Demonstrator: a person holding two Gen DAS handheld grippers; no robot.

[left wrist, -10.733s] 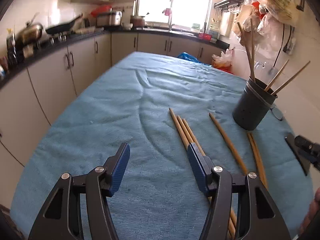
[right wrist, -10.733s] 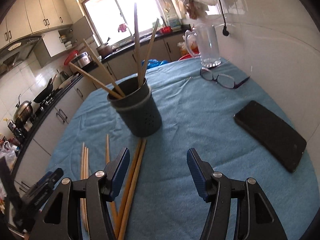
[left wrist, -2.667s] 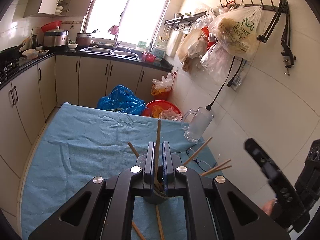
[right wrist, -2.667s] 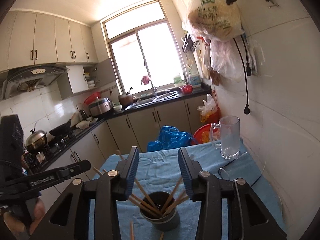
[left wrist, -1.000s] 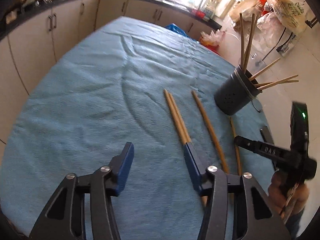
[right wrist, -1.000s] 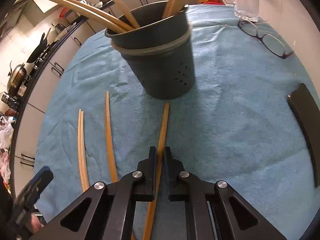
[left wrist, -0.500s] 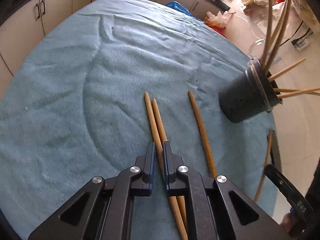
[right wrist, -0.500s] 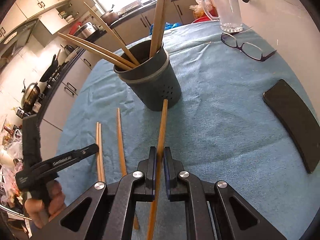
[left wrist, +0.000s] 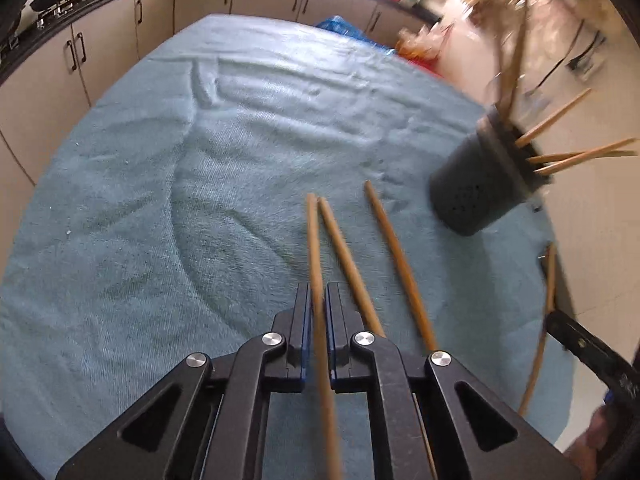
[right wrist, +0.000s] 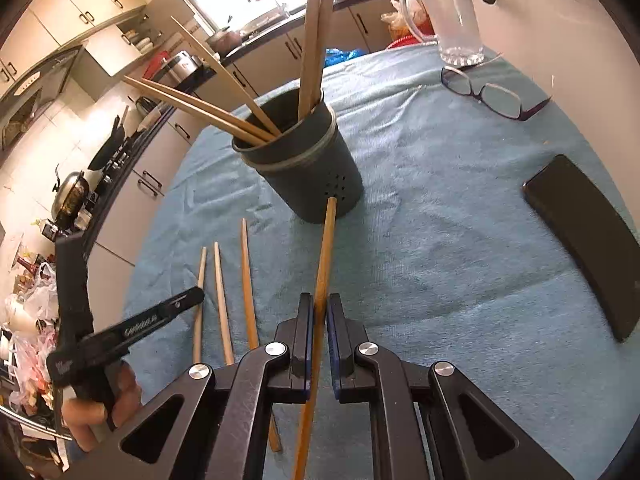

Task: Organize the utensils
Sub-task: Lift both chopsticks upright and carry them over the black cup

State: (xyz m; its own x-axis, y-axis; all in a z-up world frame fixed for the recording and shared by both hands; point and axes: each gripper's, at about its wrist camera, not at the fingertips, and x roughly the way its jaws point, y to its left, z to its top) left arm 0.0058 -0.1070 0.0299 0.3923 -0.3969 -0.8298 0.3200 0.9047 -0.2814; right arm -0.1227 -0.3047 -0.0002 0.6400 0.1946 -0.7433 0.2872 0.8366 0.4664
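Note:
My left gripper (left wrist: 318, 296) is shut on a wooden chopstick (left wrist: 313, 240) whose far end points forward over the blue cloth. Two more chopsticks (left wrist: 396, 260) lie loose on the cloth just to its right. In the right wrist view my right gripper (right wrist: 318, 308) is shut on another chopstick (right wrist: 326, 248), held off the cloth with its tip in front of the dark utensil holder (right wrist: 320, 188). Several chopsticks stand in that holder. The holder (left wrist: 476, 196) also shows at the far right of the left wrist view.
A black phone (right wrist: 588, 240) lies on the cloth at the right, with glasses (right wrist: 492, 96) and a glass mug (right wrist: 456, 20) beyond it near the wall. Kitchen cabinets (left wrist: 112, 40) run past the table's left and far edges. A hand (right wrist: 100, 408) holds the left gripper.
The left gripper went from wide open to shut on the leftmost chopstick, which now angles away from its neighbour. The right gripper rose with its chopstick, and the holder looks farther off.

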